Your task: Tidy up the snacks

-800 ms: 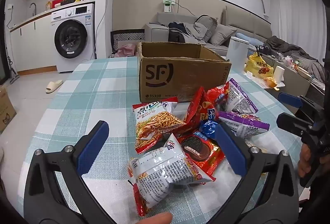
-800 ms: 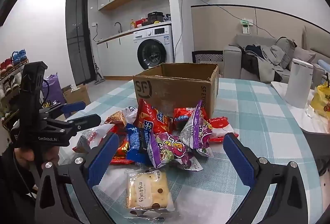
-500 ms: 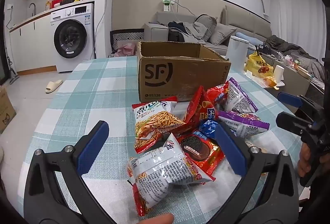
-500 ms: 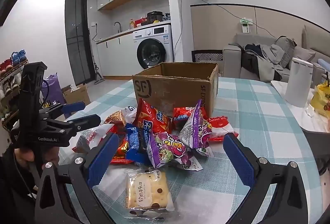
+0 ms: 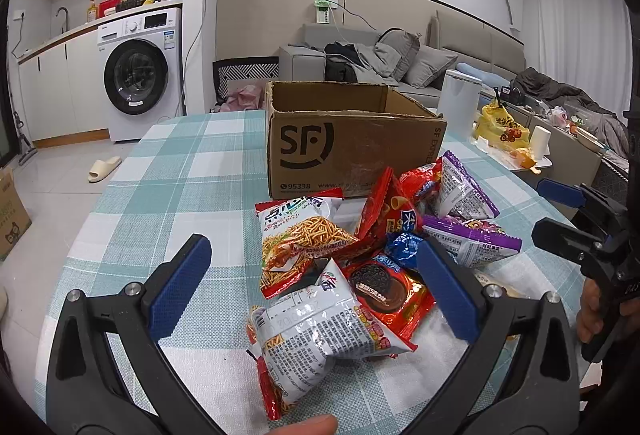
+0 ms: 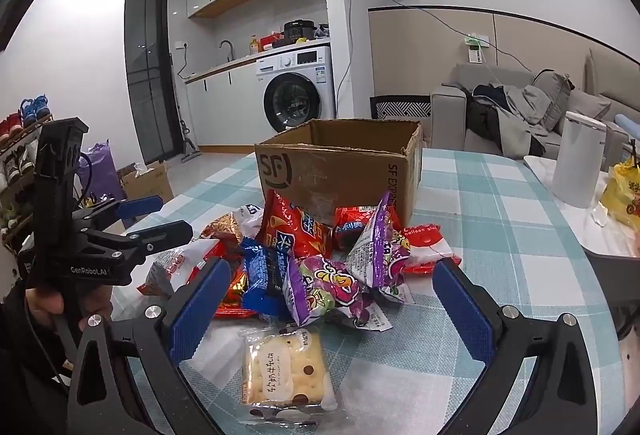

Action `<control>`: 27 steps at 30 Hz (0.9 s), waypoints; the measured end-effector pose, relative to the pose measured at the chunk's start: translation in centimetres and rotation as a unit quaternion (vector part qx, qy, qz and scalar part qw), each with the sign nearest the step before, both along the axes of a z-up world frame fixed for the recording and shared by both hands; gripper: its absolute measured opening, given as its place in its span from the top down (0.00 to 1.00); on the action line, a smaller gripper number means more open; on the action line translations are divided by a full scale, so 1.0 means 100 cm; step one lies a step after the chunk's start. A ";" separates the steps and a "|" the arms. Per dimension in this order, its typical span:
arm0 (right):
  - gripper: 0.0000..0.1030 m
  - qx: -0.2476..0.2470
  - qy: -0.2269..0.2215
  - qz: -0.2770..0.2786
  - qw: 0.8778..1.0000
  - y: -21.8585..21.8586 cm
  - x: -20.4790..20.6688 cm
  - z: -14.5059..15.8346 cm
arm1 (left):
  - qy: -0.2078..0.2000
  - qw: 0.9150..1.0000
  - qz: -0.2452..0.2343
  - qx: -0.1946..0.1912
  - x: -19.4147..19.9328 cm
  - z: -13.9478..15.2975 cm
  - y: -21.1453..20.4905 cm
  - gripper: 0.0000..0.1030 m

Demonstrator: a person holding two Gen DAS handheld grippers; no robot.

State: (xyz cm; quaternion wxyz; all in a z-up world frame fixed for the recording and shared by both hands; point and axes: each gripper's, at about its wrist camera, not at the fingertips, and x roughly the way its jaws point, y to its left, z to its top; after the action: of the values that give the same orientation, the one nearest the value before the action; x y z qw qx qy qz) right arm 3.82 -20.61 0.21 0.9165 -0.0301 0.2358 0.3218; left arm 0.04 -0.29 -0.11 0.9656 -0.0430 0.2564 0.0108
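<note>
— Snacks: where is the pile found, left to right?

— Ahead of the left gripper, jaws spread and empty, a silver noodle packet is framed crosswise. Ahead of the right gripper, likewise spread, the cracker packet is nearest. The cardboard box is set beyond.

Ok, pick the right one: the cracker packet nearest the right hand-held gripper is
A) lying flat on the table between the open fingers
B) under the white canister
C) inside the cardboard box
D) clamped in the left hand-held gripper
A: in the right wrist view the cracker packet lies flat on the table between the spread fingers of the right hand-held gripper, in front of the cardboard box, with nothing gripping it.
</note>
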 end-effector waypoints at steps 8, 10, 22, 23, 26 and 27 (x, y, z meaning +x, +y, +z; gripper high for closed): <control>0.00 -0.004 -0.004 -0.003 1.000 0.001 -0.001 0.000 | -0.001 1.000 0.000 0.001 0.001 -0.001 -0.001 0.01; 0.00 -0.004 -0.004 -0.005 1.000 0.001 -0.001 0.000 | -0.001 1.000 0.000 0.001 0.001 -0.001 -0.002 0.01; 0.00 -0.001 -0.003 -0.004 1.000 -0.002 -0.001 0.001 | -0.001 1.000 0.000 0.001 0.001 -0.001 -0.002 0.01; 0.00 -0.002 -0.003 -0.004 1.000 -0.002 -0.001 0.001 | -0.002 1.000 0.000 0.002 -0.001 0.002 0.001 0.01; 0.00 -0.001 -0.002 -0.004 1.000 -0.001 -0.001 0.001 | -0.002 1.000 0.000 0.002 -0.001 0.003 0.001 0.01; 0.00 -0.001 -0.002 -0.004 1.000 -0.001 -0.001 0.001 | -0.002 1.000 0.000 0.002 -0.001 0.002 0.001 0.01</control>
State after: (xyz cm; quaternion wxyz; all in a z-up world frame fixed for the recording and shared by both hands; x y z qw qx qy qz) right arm 3.72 -20.71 0.31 0.9180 -0.0312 0.2347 0.3181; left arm -0.08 -0.16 0.12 0.9663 -0.0409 0.2540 0.0112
